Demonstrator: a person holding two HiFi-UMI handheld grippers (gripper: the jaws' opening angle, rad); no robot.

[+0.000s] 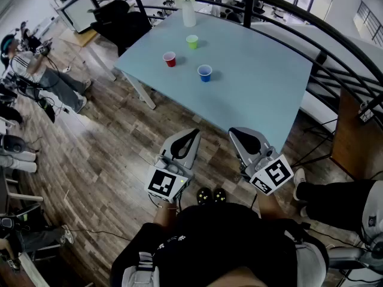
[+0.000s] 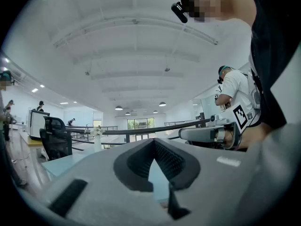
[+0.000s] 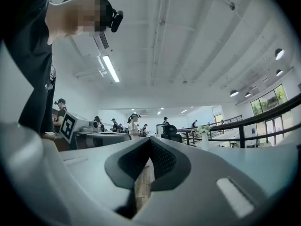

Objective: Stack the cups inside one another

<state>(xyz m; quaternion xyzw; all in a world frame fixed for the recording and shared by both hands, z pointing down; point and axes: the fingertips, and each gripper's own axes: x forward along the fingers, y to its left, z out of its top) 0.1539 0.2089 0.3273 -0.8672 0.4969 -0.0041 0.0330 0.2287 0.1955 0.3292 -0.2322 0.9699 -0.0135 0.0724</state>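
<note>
Three small cups stand upright and apart on the light blue table [image 1: 263, 88]: a red cup [image 1: 170, 59], a green cup [image 1: 192, 41] behind it and a blue cup [image 1: 204, 73] nearest to me. Both grippers hang close to my body over the wooden floor, short of the table's near edge. My left gripper [image 1: 192, 133] is shut with nothing in it, its tips meeting in the left gripper view [image 2: 154, 142]. Beside it, my right gripper [image 1: 235, 131] is also shut and empty [image 3: 150, 142]. The cups appear in neither gripper view.
A white vase with flowers [image 1: 188, 9] stands at the table's far edge. A dark curved railing [image 1: 335, 46] runs behind and to the right of the table. Black office chairs [image 1: 119, 18] sit at the far left, and seated people [image 1: 36, 70] are at the left.
</note>
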